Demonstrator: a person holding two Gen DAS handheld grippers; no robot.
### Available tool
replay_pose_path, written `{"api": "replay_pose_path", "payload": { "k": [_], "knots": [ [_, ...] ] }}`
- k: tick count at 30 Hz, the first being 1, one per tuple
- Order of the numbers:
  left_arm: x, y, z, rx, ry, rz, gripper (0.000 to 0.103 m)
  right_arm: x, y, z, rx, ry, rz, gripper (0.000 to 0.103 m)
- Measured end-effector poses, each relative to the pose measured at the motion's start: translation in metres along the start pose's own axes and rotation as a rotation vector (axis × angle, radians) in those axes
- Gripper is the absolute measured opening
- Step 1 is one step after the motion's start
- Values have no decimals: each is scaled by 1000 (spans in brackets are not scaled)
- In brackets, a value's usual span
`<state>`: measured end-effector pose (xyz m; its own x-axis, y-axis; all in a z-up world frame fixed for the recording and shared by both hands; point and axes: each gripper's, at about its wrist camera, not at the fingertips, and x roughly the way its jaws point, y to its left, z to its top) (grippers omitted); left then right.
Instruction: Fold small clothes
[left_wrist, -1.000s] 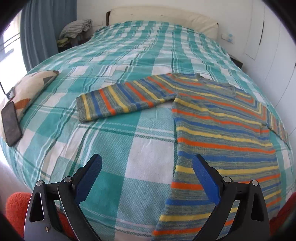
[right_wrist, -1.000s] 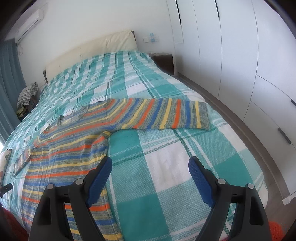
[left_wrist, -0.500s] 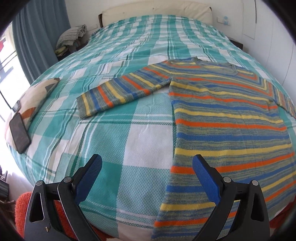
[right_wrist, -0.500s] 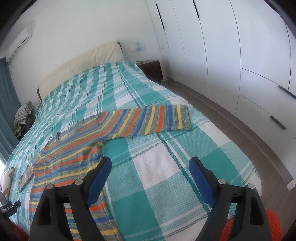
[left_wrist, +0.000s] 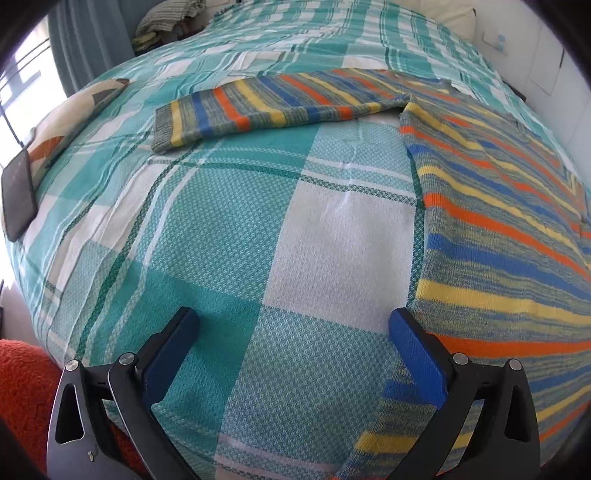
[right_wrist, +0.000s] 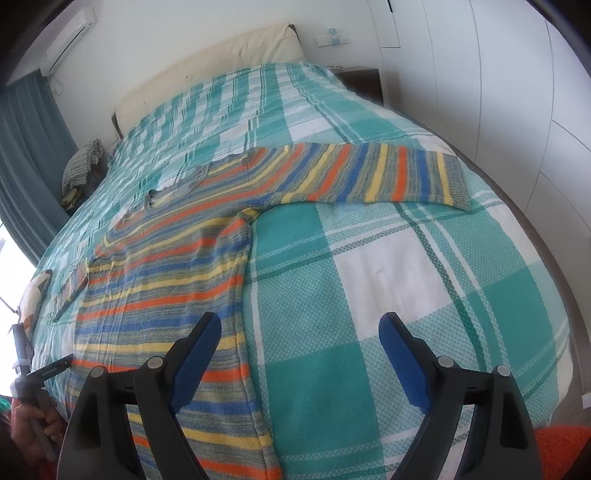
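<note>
A striped knit sweater (left_wrist: 498, 236) in orange, yellow, blue and grey lies flat on the bed, both sleeves spread out sideways. Its left sleeve (left_wrist: 273, 105) ends at a grey cuff. My left gripper (left_wrist: 291, 328) is open and empty, low over the bedspread just left of the sweater's lower side edge. The sweater also shows in the right wrist view (right_wrist: 166, 288), with the other sleeve (right_wrist: 376, 177) stretched to the right. My right gripper (right_wrist: 299, 332) is open and empty, hovering at the sweater's right side edge near the hem.
The bed has a teal and white checked spread (left_wrist: 236, 229). A pillow (left_wrist: 66, 122) and a dark phone (left_wrist: 16, 195) lie at the bed's left edge. White wardrobe doors (right_wrist: 517, 92) stand to the right. An orange rug (left_wrist: 22, 387) lies at the bed's foot.
Both grippers have moved forward and down toward the bed, closer to the sweater's lower side edges. Both stay open. The sweater has not moved.
</note>
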<state>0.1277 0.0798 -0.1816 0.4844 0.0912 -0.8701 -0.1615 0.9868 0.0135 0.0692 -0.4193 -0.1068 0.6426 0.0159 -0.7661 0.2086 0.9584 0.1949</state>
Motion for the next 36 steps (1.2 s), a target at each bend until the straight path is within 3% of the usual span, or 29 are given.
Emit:
{"api": "replay_pose_path", "payload": {
  "k": [2, 7, 13, 17, 20, 24, 28, 30, 36],
  "knots": [
    [-2, -1, -3, 9, -22, 3, 103, 8, 19, -6, -87, 34, -13, 87],
    [-2, -2, 0, 42, 37, -4, 103, 14, 46, -14, -226, 45, -29, 87],
    [-2, -1, -1, 55, 46, -17, 103, 27, 55, -23, -287, 106, -60, 87],
    [-9, 4, 4, 25, 54, -30, 102, 24, 52, -20, -277, 87, -75, 87],
    [-26, 7, 9, -10, -21, -76, 102, 20, 47, -17, -249, 73, -72, 87],
    [-39, 0, 12, 29, -107, -48, 102, 16, 33, -8, -157, 66, -32, 87],
    [-34, -5, 11, 62, -97, -25, 102, 15, -2, 5, 21, 57, 2, 87],
    [-30, -4, 12, 54, -86, -21, 102, 13, -18, 8, 90, 42, -20, 87],
    [-21, 5, 13, 15, -63, 10, 102, 2, -64, 22, 279, -21, 27, 87]
  ]
}}
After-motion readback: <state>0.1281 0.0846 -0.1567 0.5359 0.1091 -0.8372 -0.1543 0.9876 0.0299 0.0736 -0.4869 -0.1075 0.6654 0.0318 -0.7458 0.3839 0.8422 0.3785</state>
